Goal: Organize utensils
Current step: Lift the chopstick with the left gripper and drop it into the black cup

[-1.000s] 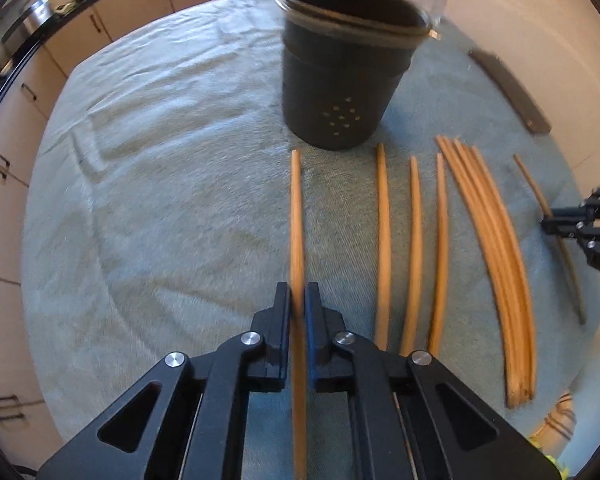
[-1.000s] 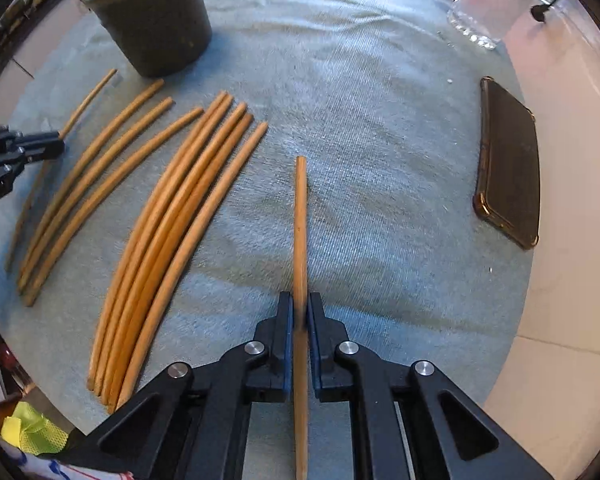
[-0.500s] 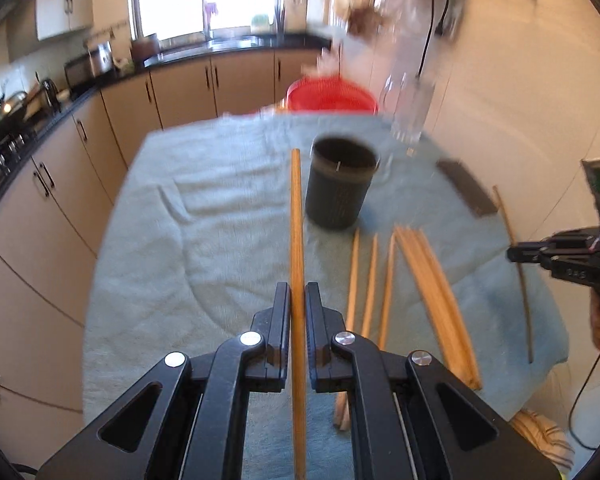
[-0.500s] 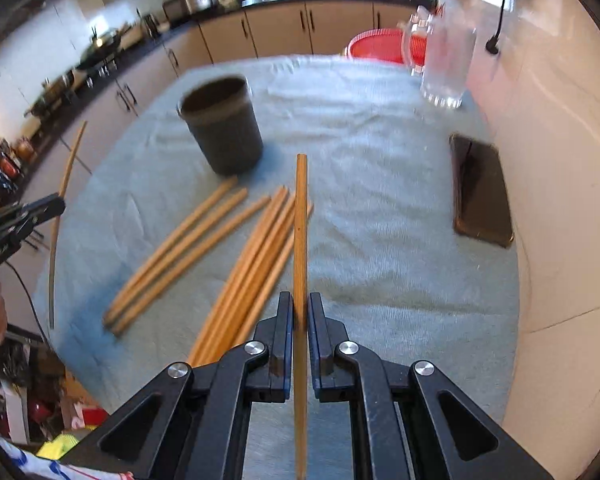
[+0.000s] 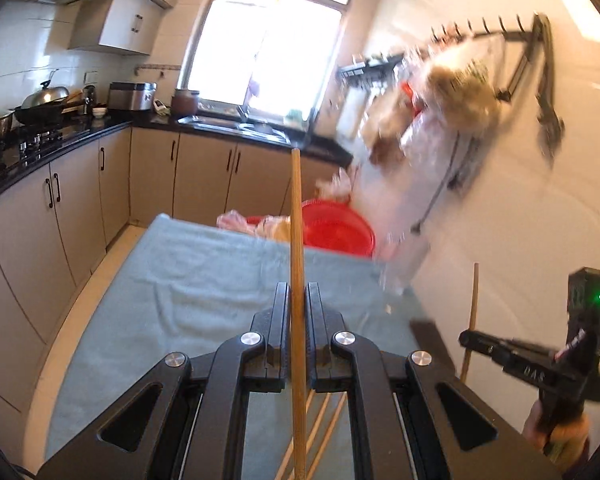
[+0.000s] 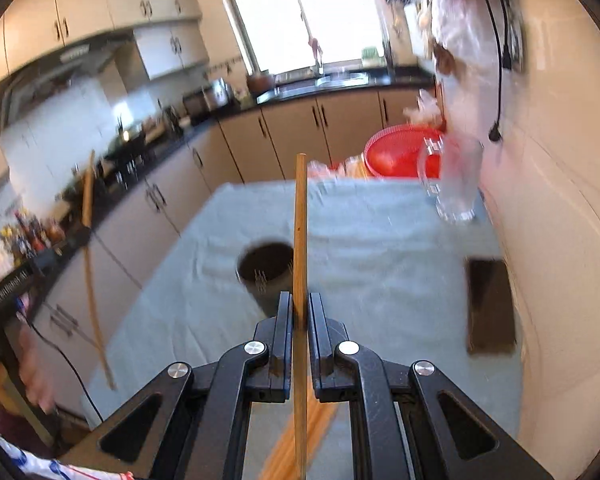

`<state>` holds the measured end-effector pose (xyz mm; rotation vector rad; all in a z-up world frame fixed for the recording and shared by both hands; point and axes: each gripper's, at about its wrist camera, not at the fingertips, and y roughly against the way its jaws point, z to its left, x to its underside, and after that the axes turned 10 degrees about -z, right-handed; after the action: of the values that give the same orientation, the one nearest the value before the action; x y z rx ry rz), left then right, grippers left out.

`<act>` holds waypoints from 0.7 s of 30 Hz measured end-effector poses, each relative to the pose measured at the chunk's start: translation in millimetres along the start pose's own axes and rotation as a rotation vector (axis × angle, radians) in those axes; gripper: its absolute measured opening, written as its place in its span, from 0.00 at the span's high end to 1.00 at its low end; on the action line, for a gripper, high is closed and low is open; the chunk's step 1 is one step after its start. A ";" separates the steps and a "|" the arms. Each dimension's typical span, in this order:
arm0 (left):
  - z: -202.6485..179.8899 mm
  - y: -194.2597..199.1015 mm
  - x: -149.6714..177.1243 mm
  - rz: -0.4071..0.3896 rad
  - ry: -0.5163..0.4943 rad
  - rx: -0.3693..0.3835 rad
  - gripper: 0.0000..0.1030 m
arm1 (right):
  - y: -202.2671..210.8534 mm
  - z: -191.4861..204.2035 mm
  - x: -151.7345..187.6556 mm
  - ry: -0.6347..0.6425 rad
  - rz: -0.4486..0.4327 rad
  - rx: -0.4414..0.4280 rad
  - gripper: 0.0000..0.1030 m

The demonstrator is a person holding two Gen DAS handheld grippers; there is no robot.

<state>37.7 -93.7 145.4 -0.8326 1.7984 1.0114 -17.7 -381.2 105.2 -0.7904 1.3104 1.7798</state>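
Observation:
My left gripper [image 5: 298, 300] is shut on a wooden chopstick [image 5: 296, 216] that points up and away, raised above the table. My right gripper [image 6: 299, 308] is shut on another wooden chopstick [image 6: 300, 216], also raised. The black utensil cup [image 6: 266, 270] stands on the grey-green towel [image 6: 380, 248] below the right gripper. Several loose chopsticks [image 6: 300, 440] lie on the towel under the right gripper; some show under the left gripper [image 5: 320, 420]. The right gripper with its stick shows at the right of the left wrist view [image 5: 474, 336], and the left gripper at the left of the right wrist view [image 6: 80, 236].
A red basin [image 6: 396, 148] sits at the table's far end. A clear glass jug [image 6: 456, 180] stands at the far right by the wall. A dark phone [image 6: 490, 304] lies on the right side. Kitchen cabinets [image 5: 40, 208] run along the left.
Both grippers have lifted and tilted upward with their chopsticks, from low over the towel to well above the table; the views now show the kitchen beyond.

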 end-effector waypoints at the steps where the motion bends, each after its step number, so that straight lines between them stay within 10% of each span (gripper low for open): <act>1: -2.4 -6.8 -3.8 -0.015 0.005 -0.010 0.94 | -2.4 2.4 -5.9 -0.011 -0.018 -0.008 0.93; 11: -26.7 -101.7 -24.6 -0.116 0.044 -0.064 0.94 | -51.0 22.8 -67.5 -0.091 -0.278 -0.038 0.93; 21: -26.2 -181.6 -6.2 -0.049 0.044 -0.058 0.94 | -109.9 -0.8 -73.4 -0.180 -0.283 -0.024 0.93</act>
<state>184.3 -196.5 104.9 -0.9367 1.7847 1.0251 114.3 -379.5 113.4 -0.7679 1.0078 1.6017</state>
